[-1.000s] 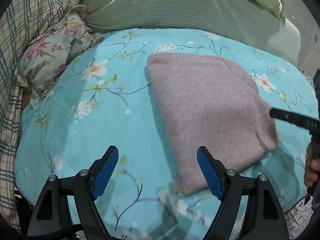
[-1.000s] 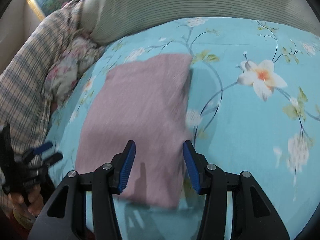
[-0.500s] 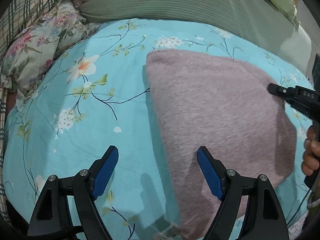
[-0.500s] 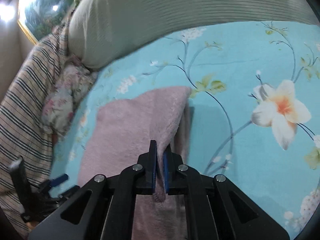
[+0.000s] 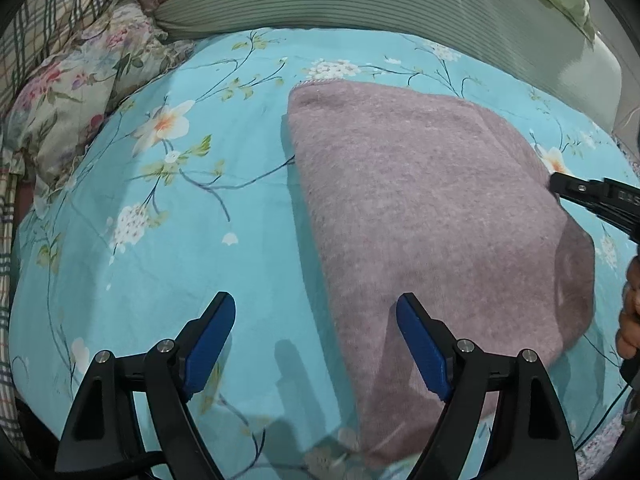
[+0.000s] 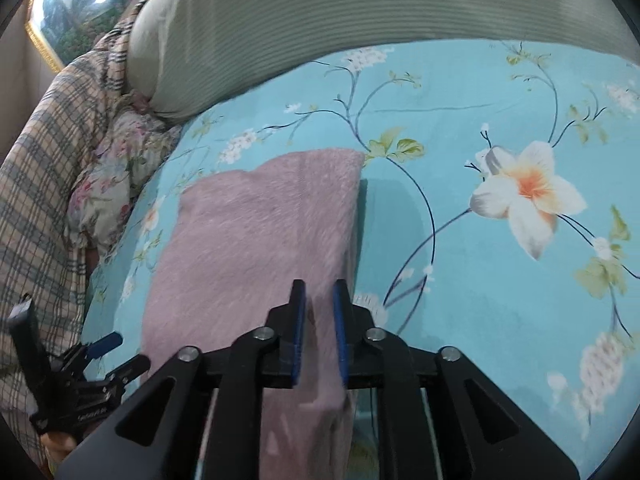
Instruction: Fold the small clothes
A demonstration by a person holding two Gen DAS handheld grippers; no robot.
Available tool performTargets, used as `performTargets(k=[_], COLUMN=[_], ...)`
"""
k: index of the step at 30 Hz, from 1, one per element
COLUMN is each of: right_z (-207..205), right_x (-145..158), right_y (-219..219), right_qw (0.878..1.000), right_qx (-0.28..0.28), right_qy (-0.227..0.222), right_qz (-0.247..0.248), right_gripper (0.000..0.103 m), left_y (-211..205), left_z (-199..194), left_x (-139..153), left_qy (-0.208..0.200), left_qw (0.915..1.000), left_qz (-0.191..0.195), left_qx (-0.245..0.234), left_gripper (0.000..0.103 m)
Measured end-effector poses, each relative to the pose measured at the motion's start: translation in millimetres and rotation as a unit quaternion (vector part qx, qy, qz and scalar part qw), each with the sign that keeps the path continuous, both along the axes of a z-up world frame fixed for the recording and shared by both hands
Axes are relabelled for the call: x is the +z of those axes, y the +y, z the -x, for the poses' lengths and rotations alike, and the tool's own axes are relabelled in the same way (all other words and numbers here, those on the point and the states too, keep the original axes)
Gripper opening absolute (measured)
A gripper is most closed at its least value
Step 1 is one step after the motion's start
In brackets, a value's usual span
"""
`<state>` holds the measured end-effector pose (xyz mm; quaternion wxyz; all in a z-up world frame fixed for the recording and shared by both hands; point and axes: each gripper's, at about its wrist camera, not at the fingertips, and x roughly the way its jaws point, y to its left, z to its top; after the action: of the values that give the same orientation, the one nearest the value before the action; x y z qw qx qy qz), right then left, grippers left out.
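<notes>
The pink knit garment [image 5: 420,216] lies folded on the bed, on the turquoise floral sheet [image 5: 200,240], with its far edge towards the striped green pillow [image 5: 360,4] at the head of the bed. My right hand-held gripper [image 6: 319,316] has its jaws drawn narrow around the garment's right edge, and the fabric stands raised between the blue pads [image 6: 298,328]. In the left wrist view the same gripper reaches in from the right and meets the garment's right edge. My left hand-held gripper [image 5: 316,332] is spread wide and holds nothing; it hangs over the near left part of the garment, one pad above the fabric and the other above bare sheet. A floral cushion [image 5: 76,92] and a plaid blanket [image 6: 36,184] lie along the bed's left edge.
</notes>
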<state>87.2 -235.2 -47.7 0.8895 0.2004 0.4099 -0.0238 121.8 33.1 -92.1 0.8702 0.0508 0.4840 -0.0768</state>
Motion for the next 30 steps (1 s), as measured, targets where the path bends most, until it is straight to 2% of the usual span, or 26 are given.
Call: performTargets(k=[2, 6, 10, 17, 30], right_z=[14, 48, 74, 107, 129], right_x=[5, 9, 6, -5, -8], right_y=[8, 26, 44, 63, 67], right_qw=[1.0, 0.999, 0.998, 0.995, 0.995], right_qx=[0.008, 0.029, 0.048, 0.073, 0.08], right_qy=[-0.004, -0.005, 0.001, 0.021, 0.028], right_qz=[0.004, 0.018, 0.042, 0.062, 0.056], right_gripper=[0.049, 0.057, 0.071, 0.079, 0.081], left_y=[1, 4, 3, 3, 5], left_z=[6, 26, 47, 80, 103], left_x=[2, 6, 9, 12, 25], left_qy=[0.003, 0.003, -0.006, -0.026, -0.053], left_qw=[1.0, 1.0, 0.9996, 0.9976, 0.9952], left_qz=[0.002, -0.004, -0.026, -0.059, -0.079], left_qx=[0.001, 0.002, -0.009, -0.025, -0.026], left_gripper=[0.084, 0.085, 0.085, 0.085, 0.085])
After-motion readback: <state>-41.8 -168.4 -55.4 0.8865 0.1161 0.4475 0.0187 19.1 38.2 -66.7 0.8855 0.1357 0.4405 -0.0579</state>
